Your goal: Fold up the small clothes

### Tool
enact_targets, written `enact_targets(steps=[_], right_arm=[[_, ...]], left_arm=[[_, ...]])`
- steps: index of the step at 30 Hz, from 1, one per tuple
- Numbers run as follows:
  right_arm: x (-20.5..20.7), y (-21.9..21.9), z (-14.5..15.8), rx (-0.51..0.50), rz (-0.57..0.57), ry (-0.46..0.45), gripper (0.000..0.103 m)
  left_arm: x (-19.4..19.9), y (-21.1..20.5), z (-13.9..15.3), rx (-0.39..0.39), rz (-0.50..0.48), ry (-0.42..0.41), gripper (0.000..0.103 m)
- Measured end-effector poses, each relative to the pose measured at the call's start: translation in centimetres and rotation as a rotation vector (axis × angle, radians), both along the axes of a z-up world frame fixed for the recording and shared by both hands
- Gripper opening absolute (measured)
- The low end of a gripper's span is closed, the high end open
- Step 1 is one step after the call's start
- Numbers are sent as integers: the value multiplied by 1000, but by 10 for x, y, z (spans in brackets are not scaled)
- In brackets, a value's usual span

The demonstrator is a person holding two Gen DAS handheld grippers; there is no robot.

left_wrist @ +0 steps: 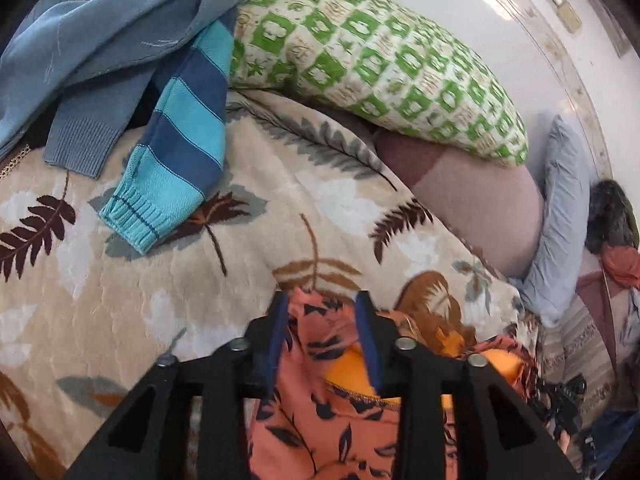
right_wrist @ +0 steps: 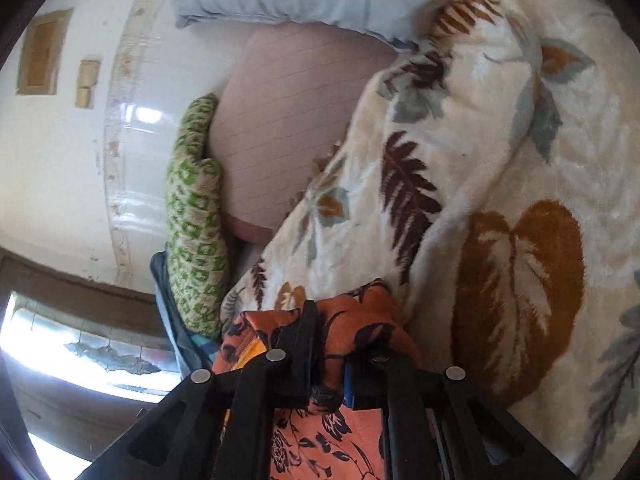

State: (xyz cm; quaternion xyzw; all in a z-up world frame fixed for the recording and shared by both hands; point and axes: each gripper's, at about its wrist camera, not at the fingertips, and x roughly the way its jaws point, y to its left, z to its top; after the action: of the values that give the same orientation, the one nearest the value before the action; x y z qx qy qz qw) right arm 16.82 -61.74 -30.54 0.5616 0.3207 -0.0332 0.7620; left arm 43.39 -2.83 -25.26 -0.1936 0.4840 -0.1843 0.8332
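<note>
An orange garment with a dark leaf print and a yellow-orange lining (left_wrist: 320, 420) lies on the cream leaf-pattern blanket (left_wrist: 140, 320). My left gripper (left_wrist: 323, 300) stands with its blue-padded fingers either side of a fold of this garment, jaws partly apart and the cloth between them. In the right wrist view my right gripper (right_wrist: 336, 320) is shut on a bunched edge of the same orange garment (right_wrist: 352, 320), over the blanket (right_wrist: 500, 160).
A blue-striped knit sleeve (left_wrist: 180, 152) and a grey-blue sweater (left_wrist: 100, 40) lie at the upper left. A green patterned pillow (left_wrist: 380, 64), a pink pillow (left_wrist: 480, 208) and a pale blue pillow (left_wrist: 560, 220) lie against the white wall. A window (right_wrist: 60, 340) is at lower left.
</note>
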Motion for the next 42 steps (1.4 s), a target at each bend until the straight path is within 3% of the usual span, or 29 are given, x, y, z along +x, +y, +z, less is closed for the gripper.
enact_targets(steps=[2, 4, 6, 7, 11, 14, 17, 19, 21, 24, 26, 29, 32, 35, 37, 38, 42], right_arm=[[-5, -6, -14, -4, -21, -25, 19], [-10, -16, -21, 13, -40, -37, 20], [-13, -22, -15, 18, -41, -70, 20], [-12, -17, -5, -43, -18, -58, 21], [-11, 41, 46, -400, 117, -31, 23], [-19, 85, 76, -677, 128, -38, 23], [-25, 94, 80, -809, 60, 25, 26], [-23, 95, 79, -784, 94, 48, 28], [-11, 123, 78, -766, 250, 41, 28], [16, 195, 65, -686, 484, -9, 28], [49, 242, 49, -638, 582, 19, 28], [116, 284, 17, -607, 655, 106, 28], [187, 283, 4, -683, 549, 182, 28], [222, 244, 19, -636, 344, 182, 28], [214, 226, 35, -517, 295, 132, 28], [203, 224, 45, -506, 309, 99, 28], [117, 219, 72, -637, 380, 62, 28]], left_arm=[[1, 16, -7, -99, 107, -41, 63], [-5, 31, -7, -204, 175, -72, 63], [-26, 36, 2, -251, 228, -114, 65], [-40, 36, 6, -261, 228, -138, 67], [-103, 13, 8, -172, 201, -206, 71], [-132, -1, -5, -80, 215, -245, 71], [-123, -4, -26, -27, 208, -156, 71], [-120, -2, -33, 0, 221, -157, 71], [-118, -2, -36, 82, 260, -172, 71], [-109, 13, -50, 30, 303, -79, 71], [-106, 21, -54, 2, 319, -58, 71], [-105, 18, -48, 78, 305, -81, 71], [-101, 20, -50, 133, 300, -79, 71], [-102, 21, -44, 154, 279, -76, 71], [-105, 25, -36, 153, 284, -100, 71], [-107, 26, -31, 163, 288, -128, 71], [-120, 14, -11, 190, 234, -224, 71]])
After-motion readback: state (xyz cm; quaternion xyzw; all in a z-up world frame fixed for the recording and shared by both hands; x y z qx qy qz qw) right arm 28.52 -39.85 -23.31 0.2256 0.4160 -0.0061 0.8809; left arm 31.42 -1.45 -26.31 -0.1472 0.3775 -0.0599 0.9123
